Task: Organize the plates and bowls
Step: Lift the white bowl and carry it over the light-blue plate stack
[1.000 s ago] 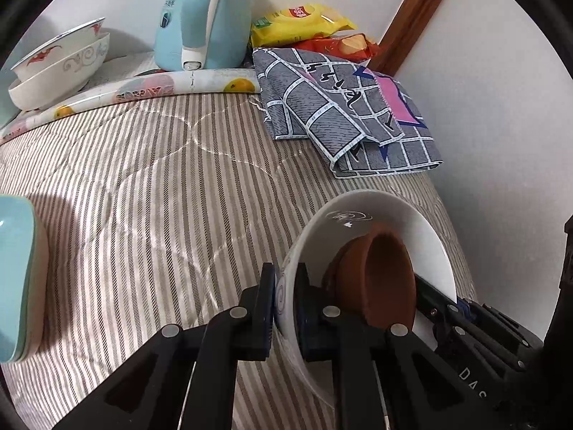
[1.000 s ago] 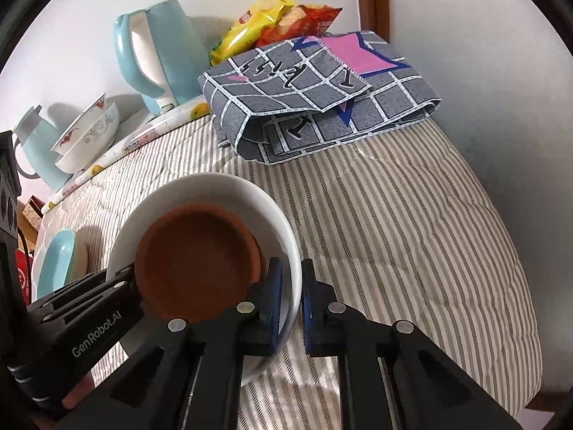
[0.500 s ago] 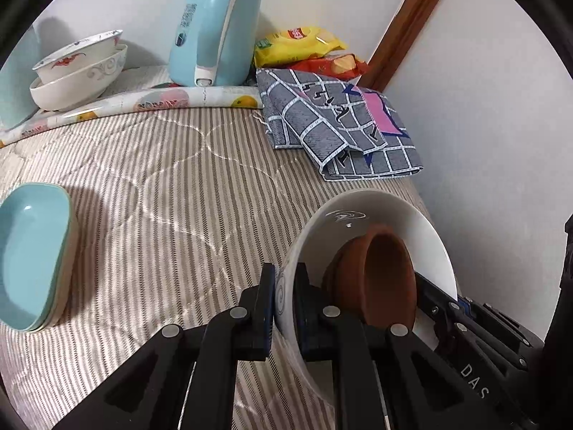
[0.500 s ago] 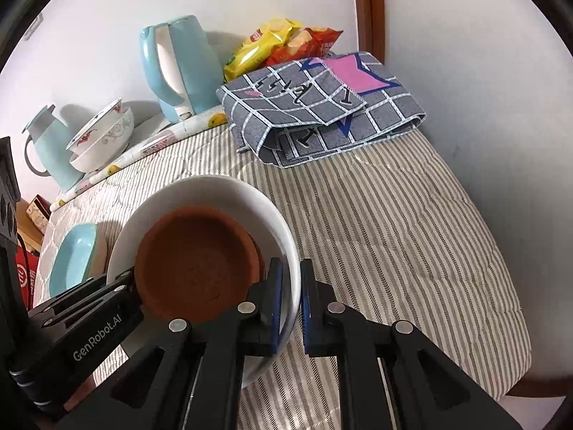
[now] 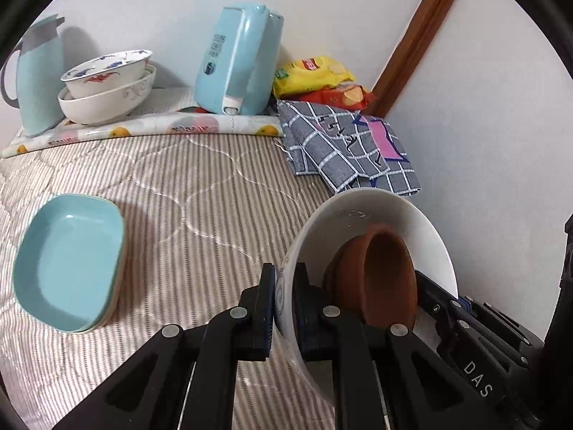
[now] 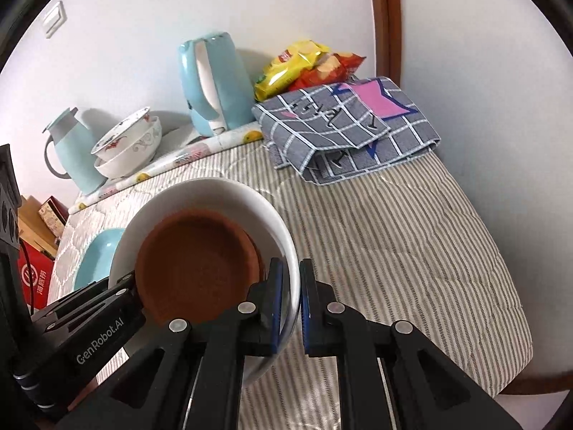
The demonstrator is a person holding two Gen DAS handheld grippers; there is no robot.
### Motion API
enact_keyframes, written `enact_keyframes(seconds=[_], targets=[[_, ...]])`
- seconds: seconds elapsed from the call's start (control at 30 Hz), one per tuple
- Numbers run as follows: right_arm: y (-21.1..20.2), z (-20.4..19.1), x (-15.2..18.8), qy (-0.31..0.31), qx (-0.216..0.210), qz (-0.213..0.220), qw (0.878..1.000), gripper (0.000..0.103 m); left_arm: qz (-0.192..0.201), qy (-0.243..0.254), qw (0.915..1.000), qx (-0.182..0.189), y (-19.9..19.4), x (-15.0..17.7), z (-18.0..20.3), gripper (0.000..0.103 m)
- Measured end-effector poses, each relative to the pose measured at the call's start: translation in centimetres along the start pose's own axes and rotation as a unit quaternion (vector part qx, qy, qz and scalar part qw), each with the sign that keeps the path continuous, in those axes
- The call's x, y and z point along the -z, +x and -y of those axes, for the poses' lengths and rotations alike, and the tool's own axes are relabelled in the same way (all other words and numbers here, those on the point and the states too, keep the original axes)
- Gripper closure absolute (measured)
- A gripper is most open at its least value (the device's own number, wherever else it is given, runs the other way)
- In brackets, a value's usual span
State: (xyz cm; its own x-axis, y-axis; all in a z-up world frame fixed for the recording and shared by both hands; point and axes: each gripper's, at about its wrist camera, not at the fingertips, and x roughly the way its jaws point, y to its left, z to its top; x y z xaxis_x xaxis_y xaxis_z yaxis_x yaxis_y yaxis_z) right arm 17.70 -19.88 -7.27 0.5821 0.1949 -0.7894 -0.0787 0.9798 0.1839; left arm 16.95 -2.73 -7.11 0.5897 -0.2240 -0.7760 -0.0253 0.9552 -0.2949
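The white bowl (image 5: 412, 222) is held above the striped quilt (image 5: 186, 193), gripped from two sides; a brown bowl (image 5: 379, 272) is nested inside it. In the left wrist view the left gripper (image 5: 284, 286) is seen at 6 o'clock, its fingers pinching the bowl's rim between them, one pad outside the wall and one inside; the bowl is tipped on edge in this view, occupying the 4 o'clock region. In the right wrist view the right gripper (image 6: 290, 297) is likewise closed on the opposite rim of the white bowl (image 6: 215, 193), the wall being clamped between the two blue pads; the brown bowl (image 6: 197, 265) is seen at 7 o'clock of centre, and the left gripper's body is visible at 8 o'clock against the bowl's near side.

A stack of light blue dishes (image 5: 68, 261) is laid on the quilt at 9 o'clock in the left view, well apart from the held bowl; two patterned bowls (image 5: 107, 86), stacked, are placed at 11 o'clock on a fruit-print mat (image 5: 150, 129), between a pale blue jug (image 5: 35, 71) and a pale blue kettle (image 5: 240, 61); a folded checked cloth (image 5: 343, 147) is seen at 1 o'clock, with snack packets (image 5: 318, 79) just behind it by the wall.
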Motion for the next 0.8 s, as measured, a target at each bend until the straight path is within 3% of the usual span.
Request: enact_keyframes(seconds=[0.8], targets=[[0.1,-9.9,-0.1,-0.046,-0.037,0.011,0.998,0.094,0.031,-0.046,0.998,-0.028,-4.2,-0.7,-9.2,0.093]])
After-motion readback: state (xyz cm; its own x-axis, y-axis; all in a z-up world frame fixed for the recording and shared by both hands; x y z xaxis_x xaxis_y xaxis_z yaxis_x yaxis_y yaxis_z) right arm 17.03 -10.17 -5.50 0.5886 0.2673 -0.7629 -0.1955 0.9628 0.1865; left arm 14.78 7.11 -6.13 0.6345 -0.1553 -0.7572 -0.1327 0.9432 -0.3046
